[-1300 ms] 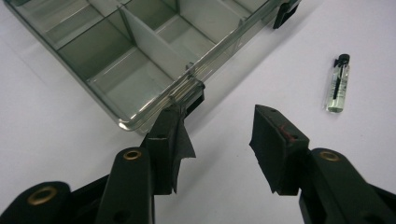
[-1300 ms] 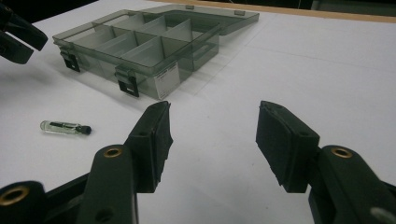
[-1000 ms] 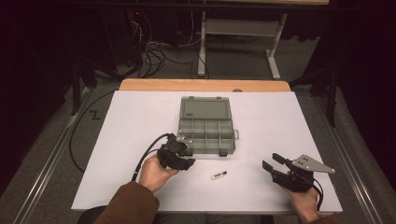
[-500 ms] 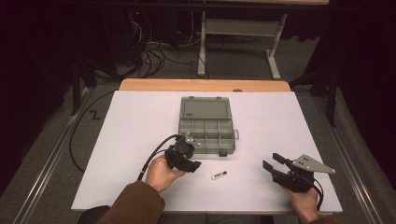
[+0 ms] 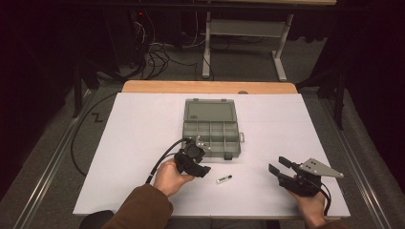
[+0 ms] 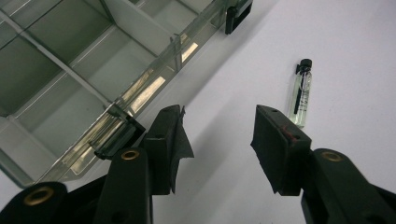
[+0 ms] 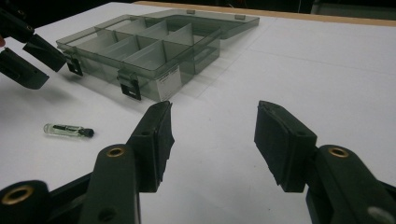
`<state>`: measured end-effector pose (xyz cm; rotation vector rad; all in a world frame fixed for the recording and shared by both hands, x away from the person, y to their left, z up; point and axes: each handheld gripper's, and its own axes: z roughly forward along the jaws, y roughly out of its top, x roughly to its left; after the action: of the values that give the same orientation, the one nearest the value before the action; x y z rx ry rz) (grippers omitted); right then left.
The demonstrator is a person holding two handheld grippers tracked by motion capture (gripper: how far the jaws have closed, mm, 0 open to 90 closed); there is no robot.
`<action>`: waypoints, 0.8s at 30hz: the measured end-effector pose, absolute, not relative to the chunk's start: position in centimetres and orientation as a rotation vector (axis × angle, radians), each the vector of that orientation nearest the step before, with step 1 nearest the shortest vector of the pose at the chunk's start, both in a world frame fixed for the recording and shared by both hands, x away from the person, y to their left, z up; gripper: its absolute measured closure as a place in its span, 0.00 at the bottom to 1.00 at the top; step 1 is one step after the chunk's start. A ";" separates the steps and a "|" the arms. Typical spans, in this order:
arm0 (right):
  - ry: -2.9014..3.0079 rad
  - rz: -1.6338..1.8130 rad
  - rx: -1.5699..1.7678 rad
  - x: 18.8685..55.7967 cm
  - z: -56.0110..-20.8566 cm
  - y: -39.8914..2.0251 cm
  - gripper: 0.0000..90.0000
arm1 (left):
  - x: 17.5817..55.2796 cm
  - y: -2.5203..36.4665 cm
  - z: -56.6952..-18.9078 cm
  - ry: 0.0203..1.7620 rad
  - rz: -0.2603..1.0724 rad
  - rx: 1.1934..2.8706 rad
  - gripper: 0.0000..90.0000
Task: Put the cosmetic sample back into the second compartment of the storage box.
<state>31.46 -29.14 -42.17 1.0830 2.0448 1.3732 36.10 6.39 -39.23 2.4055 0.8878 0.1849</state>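
A small clear glass vial (image 5: 224,179) with a black cap lies flat on the white table sheet, just in front of the open grey compartment box (image 5: 210,128). My left gripper (image 5: 201,169) hovers open beside the box's front edge, a little left of the vial. In the left gripper view the vial (image 6: 301,93) lies just beyond the right jaw, with nothing between the jaws, and the box (image 6: 84,70) sits at the upper left. My right gripper (image 5: 276,167) rests open at the table's front right. In the right gripper view the vial (image 7: 68,130) lies far left and the box (image 7: 154,46) beyond.
The box's lid lies folded back flat behind its empty compartments. The white sheet (image 5: 143,124) covers the table, and a wooden edge (image 5: 210,87) shows at the far side. Black cables (image 5: 157,57) and a metal stand's legs (image 5: 239,43) lie on the floor beyond.
My left gripper has moved to the right along the box's front edge, closer to the vial. The right gripper has stayed in place.
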 end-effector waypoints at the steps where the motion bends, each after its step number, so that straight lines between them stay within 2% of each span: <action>1: 2.044 1.373 1.083 31.5 -42.2 -29.2 0.52 | 36.1 6.3 -39.2 0.886 0.183 2.408 0.58; 24: 2.044 1.370 1.081 31.4 -42.2 -29.1 0.53 | 36.0 4.2 -39.4 0.830 0.156 2.459 0.61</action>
<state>31.44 -29.14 -42.17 1.0807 2.0436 1.3698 35.99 4.22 -39.39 2.4588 0.8299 0.1557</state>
